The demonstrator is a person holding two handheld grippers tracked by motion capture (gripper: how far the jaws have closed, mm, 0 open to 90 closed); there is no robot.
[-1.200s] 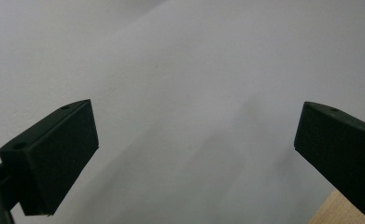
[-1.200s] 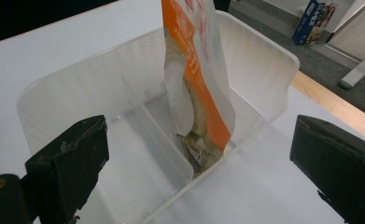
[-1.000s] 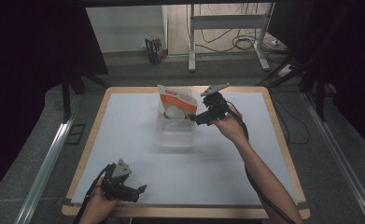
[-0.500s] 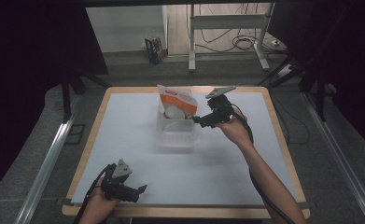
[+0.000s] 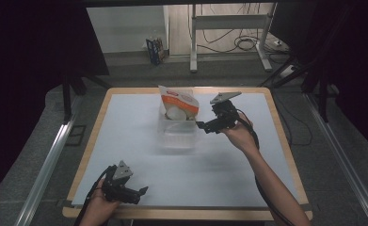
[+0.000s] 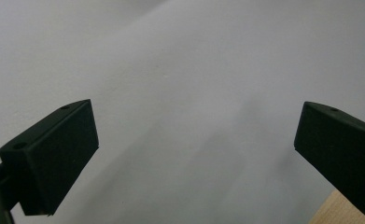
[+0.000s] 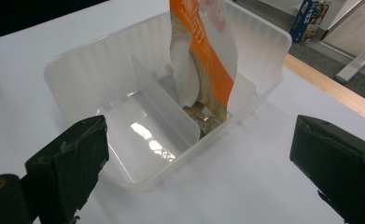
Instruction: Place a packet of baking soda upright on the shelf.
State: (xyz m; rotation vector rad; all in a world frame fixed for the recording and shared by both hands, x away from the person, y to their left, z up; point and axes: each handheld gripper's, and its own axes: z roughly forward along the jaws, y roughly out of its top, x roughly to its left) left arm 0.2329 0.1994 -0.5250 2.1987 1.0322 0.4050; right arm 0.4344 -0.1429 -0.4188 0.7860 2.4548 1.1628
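Table (image 5: 125, 141): a wide white top with a wooden edge, mostly bare; the work sits at its far middle.
Bin (image 7: 101, 84): a clear plastic container at the far centre of the table, split by an upright divider (image 7: 164, 105) into a near compartment, which looks bare, and a far one holding a pouch. In the high view the bin (image 5: 177, 136) lies just left of the right gripper. Thin, ribbed walls; I judge it light, somewhat flexible and slick, so it would slide on the table if nudged.
Pouch (image 7: 208, 56): an orange-and-white printed bag standing nearly upright in the far compartment, leaning on the far wall, its top well above the rim. In the high view the pouch (image 5: 178, 104) is at the bin's far end. Probably light and soft, with crinkly film that gives under pressure and may slip.
Where to hold: my judgement is the pouch's upper edge, the flat part clear of the rim, pinched across its thin faces; squeezing the bulged middle could crush what is inside.
Right gripper (image 5: 212, 123): held above the table just right of the bin, pointing at it; jaws spread wide with nothing between them, as the right gripper view shows.
Left gripper (image 5: 125, 188): low at the near left corner of the table, well apart from the bin; jaws spread wide over bare white surface, holding nothing.
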